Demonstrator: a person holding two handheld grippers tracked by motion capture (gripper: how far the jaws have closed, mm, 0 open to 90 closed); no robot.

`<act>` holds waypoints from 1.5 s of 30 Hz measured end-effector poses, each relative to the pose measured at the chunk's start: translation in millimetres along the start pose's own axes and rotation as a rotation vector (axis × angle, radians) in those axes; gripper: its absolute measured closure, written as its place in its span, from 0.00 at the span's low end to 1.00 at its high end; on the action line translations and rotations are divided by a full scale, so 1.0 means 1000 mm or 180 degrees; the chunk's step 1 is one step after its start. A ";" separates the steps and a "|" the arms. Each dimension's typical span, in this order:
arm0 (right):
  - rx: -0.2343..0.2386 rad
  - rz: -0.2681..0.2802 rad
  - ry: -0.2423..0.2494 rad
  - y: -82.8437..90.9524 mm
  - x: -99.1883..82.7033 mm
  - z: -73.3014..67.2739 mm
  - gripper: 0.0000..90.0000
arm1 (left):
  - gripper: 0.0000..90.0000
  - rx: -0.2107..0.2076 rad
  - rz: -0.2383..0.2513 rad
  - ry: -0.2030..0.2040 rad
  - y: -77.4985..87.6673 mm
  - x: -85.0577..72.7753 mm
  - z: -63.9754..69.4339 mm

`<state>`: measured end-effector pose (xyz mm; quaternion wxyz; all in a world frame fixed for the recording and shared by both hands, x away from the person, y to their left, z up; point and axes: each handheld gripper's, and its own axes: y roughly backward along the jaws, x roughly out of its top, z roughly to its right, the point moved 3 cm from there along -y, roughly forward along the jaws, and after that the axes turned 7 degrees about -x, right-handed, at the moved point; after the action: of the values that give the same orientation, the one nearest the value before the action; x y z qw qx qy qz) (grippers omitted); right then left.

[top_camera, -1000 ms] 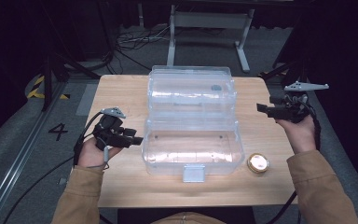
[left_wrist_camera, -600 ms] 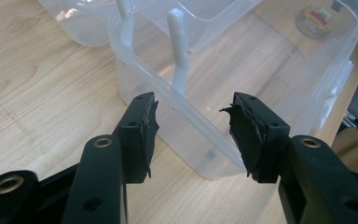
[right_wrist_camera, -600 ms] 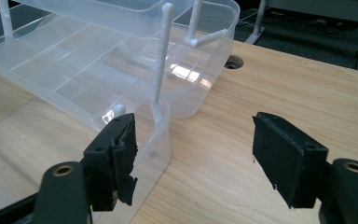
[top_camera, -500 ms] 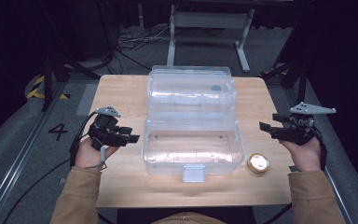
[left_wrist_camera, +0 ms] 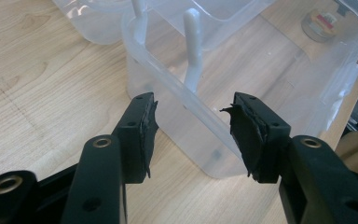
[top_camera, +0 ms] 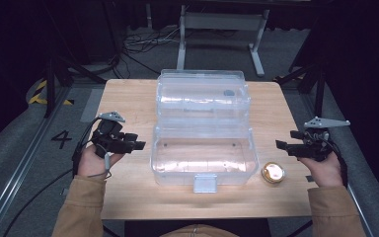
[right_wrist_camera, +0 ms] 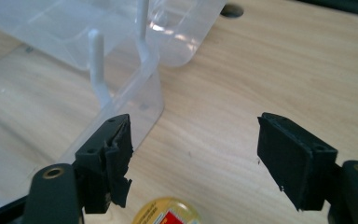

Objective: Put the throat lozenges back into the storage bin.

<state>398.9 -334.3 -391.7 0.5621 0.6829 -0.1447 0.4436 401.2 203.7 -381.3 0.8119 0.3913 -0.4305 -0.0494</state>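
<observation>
The small gold tin (top_camera: 272, 173) lies on the wooden surface (top_camera: 128, 98) just beside the open clear box (top_camera: 202, 158), under the right gripper (top_camera: 282, 145), whose empty jaws have just been opening wide; it looks light, stiff and slippery, best pinched across its rim.

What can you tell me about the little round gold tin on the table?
The little round gold tin is flat and shiny, metal by the look of it, with a red and pale label on its lid. It lies flat, lid up, on the wooden table, near the front edge. It sits just right of the clear plastic box, close to its front corner. Nothing grips it; the right gripper hovers nearby with jaws apart.
</observation>
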 end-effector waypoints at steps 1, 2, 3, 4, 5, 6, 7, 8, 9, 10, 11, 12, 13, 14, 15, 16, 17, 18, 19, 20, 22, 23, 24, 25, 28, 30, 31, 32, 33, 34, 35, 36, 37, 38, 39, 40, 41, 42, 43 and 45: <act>0.0017 -0.0056 0.0005 -0.001 -0.002 0.000 0.29 | 0.56 -0.0003 -0.0007 0.0003 0.000 0.000 -0.001; 0.0029 -0.0132 0.0035 -0.002 -0.005 -0.001 0.29 | 0.56 0.0001 -0.0007 0.0015 -0.001 0.001 -0.001; 0.0031 -0.0195 0.0067 -0.004 -0.007 -0.002 0.29 | 0.56 0.0004 -0.0017 0.0017 -0.001 0.001 -0.001; 0.0020 -0.0273 0.0103 -0.005 -0.009 -0.003 0.29 | 0.56 0.0008 -0.0016 0.0009 -0.001 0.002 -0.002; 0.0028 -0.0311 0.0120 -0.006 -0.011 -0.003 0.29 | 0.56 -0.0001 -0.0010 0.0006 -0.002 0.002 -0.002; 0.0041 -0.0368 0.0139 -0.007 -0.013 -0.003 0.29 | 0.56 -0.0009 -0.0013 0.0014 -0.003 0.002 -0.002; 0.0043 -0.0437 0.0160 -0.008 -0.015 -0.004 0.29 | 0.56 -0.0003 -0.0031 -0.0003 -0.003 0.003 -0.003; 0.0030 -0.0509 0.0182 -0.010 -0.017 -0.005 0.28 | 0.56 -0.0004 -0.0032 0.0005 -0.004 0.003 -0.003; 0.0018 -0.0567 0.0218 -0.012 -0.019 -0.006 0.27 | 0.56 -0.0010 -0.0038 0.0020 -0.004 0.003 -0.002; 0.0016 -0.0644 0.0210 -0.013 -0.021 -0.007 0.26 | 0.56 -0.0008 -0.0041 0.0019 -0.005 0.003 -0.003; 0.0016 -0.0714 0.0233 -0.016 -0.024 -0.007 0.24 | 0.56 -0.0010 -0.0049 0.0013 -0.005 0.003 -0.003; 0.0008 -0.0781 0.0246 -0.018 -0.026 -0.008 0.23 | 0.56 -0.0008 -0.0055 0.0023 -0.006 0.003 -0.003; -0.0002 -0.0880 0.0289 -0.021 -0.029 -0.009 0.21 | 0.56 -0.0009 -0.0058 0.0021 -0.006 0.003 -0.003; -0.0022 -0.0963 0.0313 -0.024 -0.031 -0.010 0.20 | 0.56 -0.0009 -0.0055 0.0031 -0.006 0.003 -0.003; -0.0025 -0.1014 0.0336 -0.026 -0.033 -0.011 0.19 | 0.56 -0.0010 -0.0058 0.0026 -0.007 0.003 -0.004; -0.0019 -0.1057 0.0337 -0.029 -0.035 -0.012 0.19 | 0.56 -0.0011 -0.0060 0.0025 -0.007 0.003 -0.004; -0.0001 -0.1096 0.0347 -0.030 -0.036 -0.012 0.19 | 0.56 -0.0011 -0.0060 0.0025 -0.007 0.003 -0.004; -0.0001 -0.1096 0.0347 -0.030 -0.036 -0.012 0.19 | 0.56 -0.0011 -0.0059 0.0021 -0.007 0.003 -0.004; 0.0012 -0.1145 0.0363 -0.033 -0.038 -0.014 0.18 | 0.56 -0.0007 -0.0061 0.0029 -0.007 0.003 -0.004; 0.0025 -0.1192 0.0374 -0.036 -0.040 -0.015 0.18 | 0.56 -0.0008 -0.0057 0.0038 -0.007 0.003 -0.004; 0.0041 -0.1268 0.0379 -0.040 -0.042 -0.016 0.18 | 0.56 -0.0011 -0.0059 0.0029 -0.006 0.002 -0.005; 0.0036 -0.1298 0.0397 -0.042 -0.044 -0.017 0.18 | 0.56 -0.0013 -0.0060 0.0029 -0.006 0.002 -0.005; 0.0056 -0.1332 0.0409 -0.044 -0.045 -0.017 0.18 | 0.56 -0.0015 -0.0066 0.0035 -0.006 0.002 -0.005; 0.0067 -0.1363 0.0422 -0.045 -0.046 -0.018 0.18 | 0.56 -0.0016 -0.0072 0.0039 -0.007 0.002 -0.005; 0.0091 -0.1461 0.0472 -0.050 -0.049 -0.021 0.18 | 0.56 -0.0021 -0.0076 0.0055 -0.008 0.002 -0.005; 0.0107 -0.1533 0.0530 -0.053 -0.052 -0.023 0.17 | 0.56 -0.0032 -0.0086 0.0056 -0.009 0.002 -0.006; 0.0120 -0.1574 0.0550 -0.054 -0.054 -0.023 0.17 | 0.55 -0.0033 -0.0095 0.0059 -0.009 0.002 -0.006; 0.0125 -0.1610 0.0561 -0.056 -0.055 -0.024 0.17 | 0.55 -0.0032 -0.0097 0.0064 -0.009 0.001 -0.006; 0.0116 -0.1631 0.0571 -0.057 -0.056 -0.025 0.17 | 0.55 -0.0034 -0.0099 0.0059 -0.009 0.001 -0.006; 0.0117 -0.1651 0.0586 -0.058 -0.056 -0.025 0.17 | 0.55 -0.0038 -0.0104 0.0062 -0.009 0.001 -0.006; 0.0122 -0.1671 0.0588 -0.059 -0.057 -0.026 0.17 | 0.55 -0.0042 -0.0108 0.0063 -0.010 0.001 -0.006; 0.0133 -0.1685 0.0598 -0.060 -0.057 -0.027 0.17 | 0.55 -0.0045 -0.0115 0.0058 -0.010 0.001 -0.006; 0.0132 -0.1703 0.0597 -0.060 -0.058 -0.027 0.17 | 0.55 -0.0046 -0.0116 0.0061 -0.010 0.001 -0.006; 0.0133 -0.1711 0.0612 -0.061 -0.059 -0.028 0.17 | 0.55 -0.0048 -0.0117 0.0064 -0.010 0.001 -0.006; 0.0135 -0.1730 0.0619 -0.062 -0.059 -0.028 0.16 | 0.55 -0.0050 -0.0114 0.0066 -0.010 0.001 -0.007; 0.0131 -0.1744 0.0623 -0.063 -0.060 -0.028 0.16 | 0.55 -0.0051 -0.0116 0.0066 -0.010 0.001 -0.007; 0.0112 -0.1750 0.0635 -0.064 -0.060 -0.029 0.16 | 0.55 -0.0048 -0.0118 0.0058 -0.010 0.001 -0.007; 0.0114 -0.1773 0.0635 -0.065 -0.061 -0.029 0.16 | 0.55 -0.0046 -0.0124 0.0065 -0.010 0.001 -0.007; 0.0119 -0.1798 0.0640 -0.066 -0.062 -0.029 0.16 | 0.55 -0.0043 -0.0125 0.0064 -0.010 0.001 -0.007; 0.0106 -0.1837 0.0648 -0.068 -0.064 -0.030 0.16 | 0.55 -0.0047 -0.0124 0.0053 -0.011 0.001 -0.007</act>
<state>397.2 -304.7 -485.2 0.6652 0.6569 0.1197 0.3341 409.6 200.1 -390.1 0.8172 0.3939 -0.4157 -0.0652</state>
